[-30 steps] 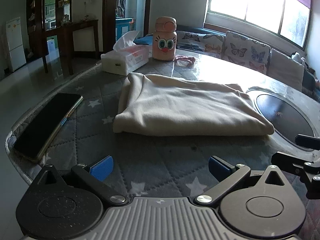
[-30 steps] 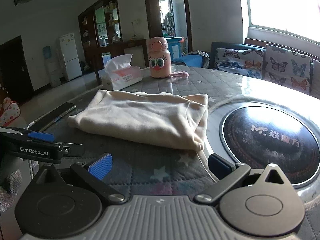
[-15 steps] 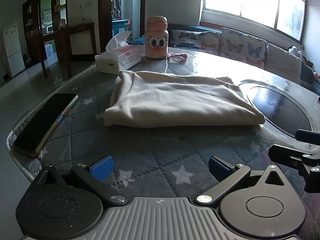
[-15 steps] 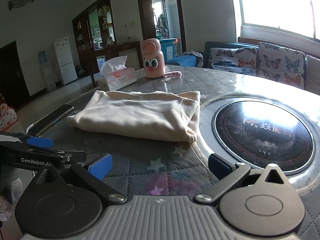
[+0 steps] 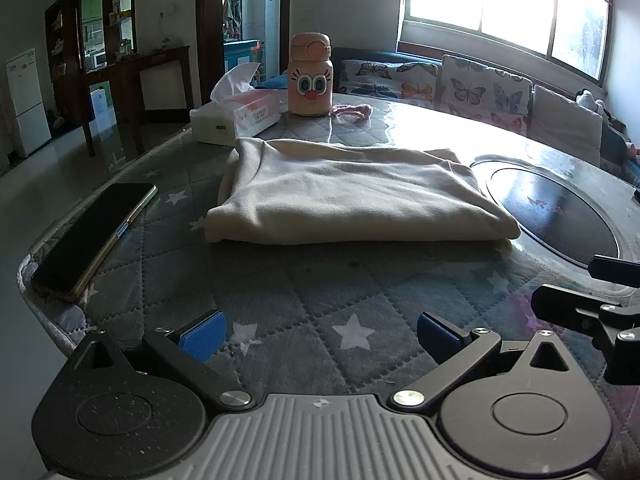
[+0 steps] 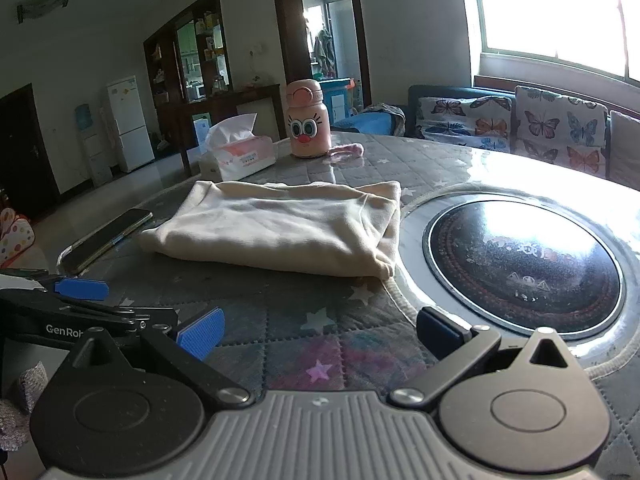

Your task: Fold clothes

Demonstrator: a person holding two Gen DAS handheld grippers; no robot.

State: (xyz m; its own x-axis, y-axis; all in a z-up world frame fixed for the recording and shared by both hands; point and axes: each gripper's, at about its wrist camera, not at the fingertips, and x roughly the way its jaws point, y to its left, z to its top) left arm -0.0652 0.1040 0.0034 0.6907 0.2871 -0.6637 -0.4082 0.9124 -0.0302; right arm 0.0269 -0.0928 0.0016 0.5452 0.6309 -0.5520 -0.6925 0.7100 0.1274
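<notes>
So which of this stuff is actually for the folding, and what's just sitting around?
For the job: cream garment, already folded; left gripper and right gripper, both open and empty.

Lying about: phone, tissue box, pink bottle, inset cooktop.

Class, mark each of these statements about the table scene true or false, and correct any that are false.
1. The cream garment lies folded on the table. True.
2. The left gripper is clamped on the garment. False: it is open and holds nothing.
3. The phone lies on top of the garment. False: it lies apart, near the table edge.
4. The pink bottle stands upright beyond the garment. True.
5. The right gripper is open. True.
</notes>
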